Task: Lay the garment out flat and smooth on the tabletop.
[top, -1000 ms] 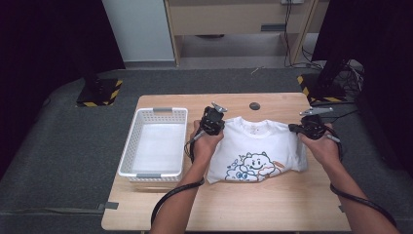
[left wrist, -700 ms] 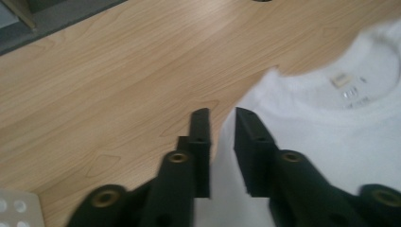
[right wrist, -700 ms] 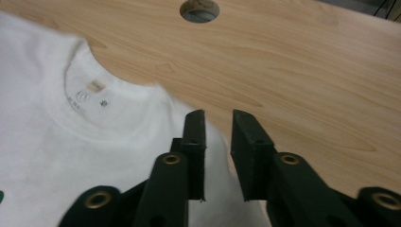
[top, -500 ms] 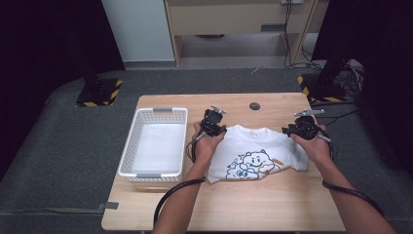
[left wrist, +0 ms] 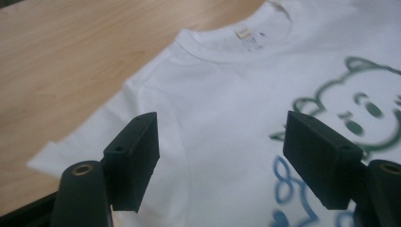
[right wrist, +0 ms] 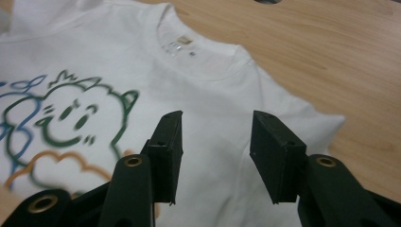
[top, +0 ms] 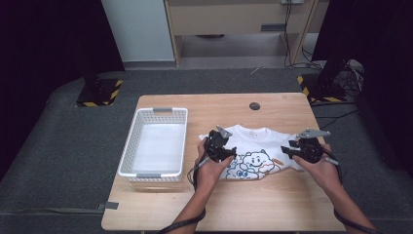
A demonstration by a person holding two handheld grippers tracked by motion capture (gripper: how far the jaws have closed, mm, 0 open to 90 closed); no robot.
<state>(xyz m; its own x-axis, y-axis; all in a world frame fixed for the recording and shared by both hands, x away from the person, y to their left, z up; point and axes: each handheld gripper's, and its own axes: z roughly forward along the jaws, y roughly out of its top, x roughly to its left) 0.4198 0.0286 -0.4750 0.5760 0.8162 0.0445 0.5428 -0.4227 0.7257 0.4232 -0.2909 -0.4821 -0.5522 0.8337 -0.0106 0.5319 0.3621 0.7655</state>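
Note:
A white T-shirt (top: pixel 260 146) with a cartoon print lies flat on the wooden table (top: pixel 243 204), collar towards the far side. My left gripper (top: pixel 228 154) hovers over the shirt's left part. In the left gripper view it (left wrist: pixel 222 123) stands open just above the T-shirt (left wrist: pixel 227 80), with nothing between its jaws, which have just been opening. My right gripper (top: pixel 287 151) is over the shirt's right edge. In the right gripper view it (right wrist: pixel 217 118) is also open and empty, its jaws having just opened further over the T-shirt (right wrist: pixel 203 90).
A white plastic basket (top: pixel 128 151) stands on the table's left part, beside the shirt. A small dark round disc (top: pixel 254 106) sits near the table's far edge. Bare wood lies in front of the shirt, where the person's forearms come in.
Both grippers have let go of the shirt's far edge, opened their jaws and drawn back towards the person, lower over the shirt. The shirt now lies flat.

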